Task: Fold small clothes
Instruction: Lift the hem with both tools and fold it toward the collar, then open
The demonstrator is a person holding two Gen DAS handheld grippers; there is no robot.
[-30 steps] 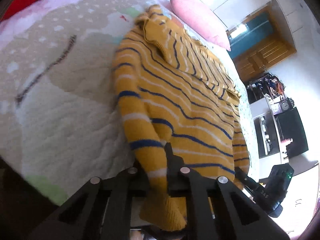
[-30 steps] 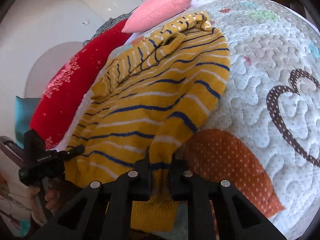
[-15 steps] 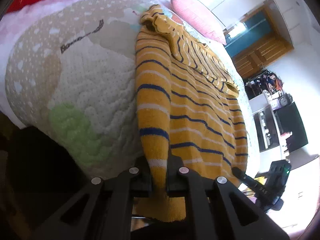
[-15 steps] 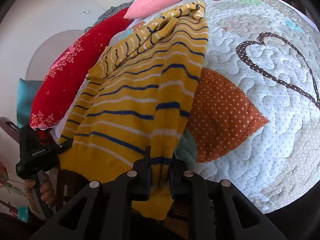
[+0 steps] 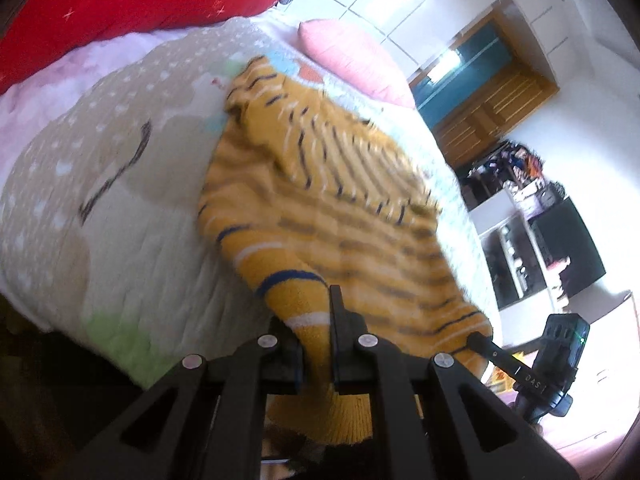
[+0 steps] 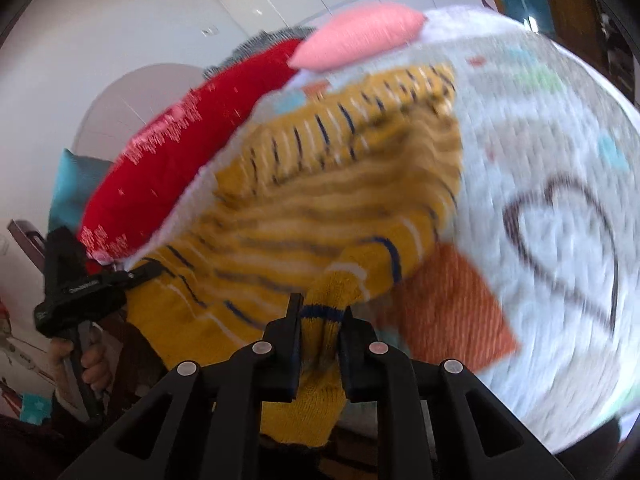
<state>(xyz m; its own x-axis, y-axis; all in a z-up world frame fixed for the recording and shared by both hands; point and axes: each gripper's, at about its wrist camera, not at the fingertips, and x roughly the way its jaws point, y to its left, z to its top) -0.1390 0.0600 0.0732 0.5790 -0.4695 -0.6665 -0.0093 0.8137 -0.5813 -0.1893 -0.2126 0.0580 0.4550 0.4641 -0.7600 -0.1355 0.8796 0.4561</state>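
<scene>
Sweater (image 5: 328,216) lies on bed (image 5: 120,216), near corners lifted. Left gripper (image 5: 316,344) jaws clamp one hem corner, right gripper (image 6: 320,332) jaws the other. Keep both corners level, carry hem evenly toward collar, avoid twisting.

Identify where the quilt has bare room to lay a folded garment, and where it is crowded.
Free: the beige dotted patch of quilt between the yellow striped sweater and the red pillow, and the heart-patterned stretch on the sweater's other side. Crowded: the middle under the sweater, and the far end by the pink pillow.
</scene>
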